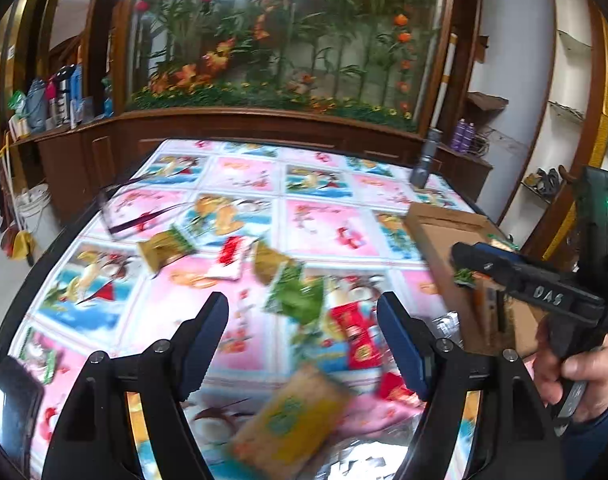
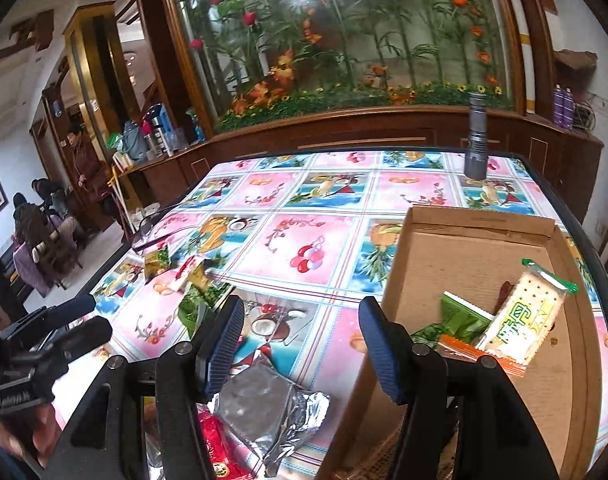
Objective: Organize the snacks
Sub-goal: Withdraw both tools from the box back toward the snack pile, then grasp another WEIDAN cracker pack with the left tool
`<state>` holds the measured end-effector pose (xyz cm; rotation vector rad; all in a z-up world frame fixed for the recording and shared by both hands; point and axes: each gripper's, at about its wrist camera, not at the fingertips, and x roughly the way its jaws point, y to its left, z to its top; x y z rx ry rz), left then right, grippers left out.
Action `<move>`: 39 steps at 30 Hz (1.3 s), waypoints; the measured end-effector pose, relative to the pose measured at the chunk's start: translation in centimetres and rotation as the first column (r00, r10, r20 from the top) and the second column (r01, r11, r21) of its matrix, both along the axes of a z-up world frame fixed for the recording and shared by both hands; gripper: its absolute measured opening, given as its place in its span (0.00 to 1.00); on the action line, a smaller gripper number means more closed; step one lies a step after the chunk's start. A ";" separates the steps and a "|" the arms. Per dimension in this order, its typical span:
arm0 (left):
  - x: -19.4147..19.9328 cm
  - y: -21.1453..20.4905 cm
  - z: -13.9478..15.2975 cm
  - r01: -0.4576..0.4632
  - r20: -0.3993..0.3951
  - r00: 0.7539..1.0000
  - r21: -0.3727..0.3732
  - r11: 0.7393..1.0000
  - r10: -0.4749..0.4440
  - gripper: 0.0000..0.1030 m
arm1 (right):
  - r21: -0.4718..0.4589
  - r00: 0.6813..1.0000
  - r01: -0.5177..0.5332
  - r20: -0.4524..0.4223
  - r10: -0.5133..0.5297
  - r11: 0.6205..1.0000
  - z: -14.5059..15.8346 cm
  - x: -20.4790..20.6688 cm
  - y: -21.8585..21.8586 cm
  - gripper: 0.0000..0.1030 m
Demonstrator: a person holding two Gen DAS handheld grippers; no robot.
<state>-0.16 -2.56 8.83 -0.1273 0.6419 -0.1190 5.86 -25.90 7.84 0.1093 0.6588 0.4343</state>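
A tabletop (image 2: 312,208) covered in a bright pink and blue fruit-print cloth fills both wrist views. A person holds a gripper in each hand above its near edge.

The left gripper (image 1: 302,322) has its jaws wide apart with nothing between them. Under and beyond it lies a loose scatter of snack packets: a green packet (image 1: 294,294), a red packet (image 1: 354,332) just right of it, a yellow packet (image 1: 294,416) nearest the camera, and a few smaller ones farther left. This view is blurred, so labels cannot be read.

The right gripper (image 2: 302,340) also has its jaws apart and holds nothing. They straddle bare cloth, with a crumpled silver foil packet (image 2: 264,404) lying just near of the left jaw and another red packet at its near side.

On the right of the tabletop sits a shallow cardboard box (image 2: 480,220). It already holds a cracker pack (image 2: 524,320), a green pack and an orange pack, bunched at its near right.

A grey cylinder, perhaps a torch (image 2: 477,136), stands upright at the far right edge.

Risks from here: the packets overlap, so closing on one may drag or pinch a neighbour. Thin, slick wrappers may slip from the jaws. The two grippers work close together near the box and could collide, or a jaw could catch the box wall and shove it.
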 end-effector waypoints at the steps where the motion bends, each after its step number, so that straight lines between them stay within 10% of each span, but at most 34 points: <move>1: -0.2 0.8 -0.1 -0.006 -0.006 1.000 0.002 1.000 0.006 0.74 | 0.001 1.000 -0.001 0.002 0.001 1.000 0.0 0.0 0.0 0.62; 13: -1.1 8.0 -2.7 -0.094 -0.123 0.989 -0.042 0.995 0.088 0.74 | 0.004 0.999 -0.032 -0.005 0.032 0.999 -0.1 -0.4 0.7 0.63; 19: -1.0 5.2 -4.2 0.106 -0.227 0.967 -0.056 0.993 -0.116 0.74 | 0.007 0.999 -0.033 -0.009 0.033 0.999 -0.2 -0.3 0.7 0.63; 24: -2.9 1.6 -4.9 0.255 -0.237 0.944 0.087 0.963 -0.229 0.74 | 0.006 0.999 -0.030 -0.013 0.030 1.000 -0.3 -0.3 0.7 0.63; 39: -3.3 -0.4 -5.8 0.355 -0.262 0.911 0.106 0.929 -0.318 0.74 | -0.001 0.999 -0.038 -0.009 0.038 0.999 -0.4 -0.4 0.8 0.63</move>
